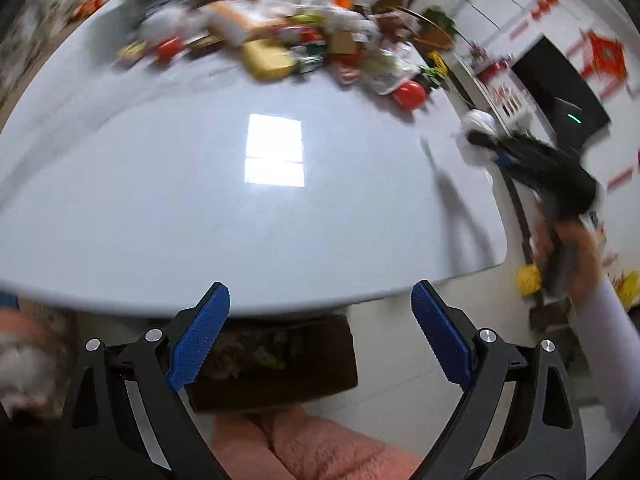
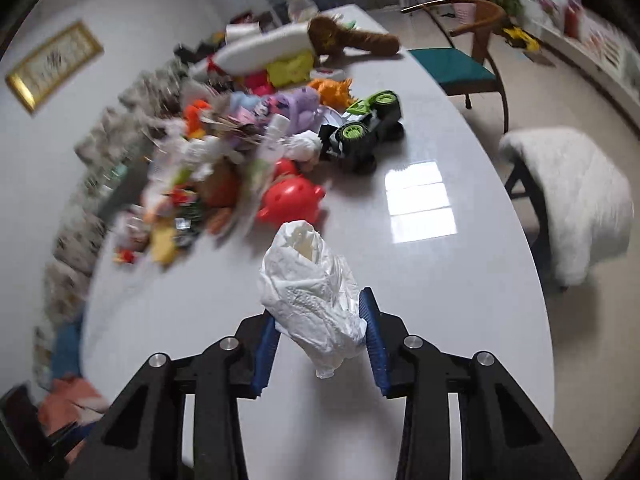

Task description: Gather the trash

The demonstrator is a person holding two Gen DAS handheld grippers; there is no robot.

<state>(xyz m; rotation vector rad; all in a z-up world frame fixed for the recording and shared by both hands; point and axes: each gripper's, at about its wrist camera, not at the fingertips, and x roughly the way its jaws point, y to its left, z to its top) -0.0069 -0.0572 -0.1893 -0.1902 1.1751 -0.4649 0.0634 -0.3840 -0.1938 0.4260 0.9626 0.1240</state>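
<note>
A crumpled white tissue wad [image 2: 316, 300] sits between the blue pads of my right gripper [image 2: 320, 324], which is shut on it above the white table [image 2: 460, 300]. In the left wrist view the same right gripper [image 1: 486, 142] shows at the table's right edge with the white wad [image 1: 478, 122] at its tip, held by a hand. My left gripper [image 1: 320, 300] stands open with nothing between its blue pads, over the table's near edge. Below it a dark bin [image 1: 276, 360] with some scraps inside stands on the floor.
A heap of toys and litter covers the far table: a red pig toy [image 2: 292, 200], a green and black toy truck [image 2: 364, 128], a brown plush [image 2: 352, 40]. A wooden chair [image 2: 464, 60] and a white fluffy stool [image 2: 572, 196] stand to the right. Pink fabric [image 1: 320, 448] lies below the left gripper.
</note>
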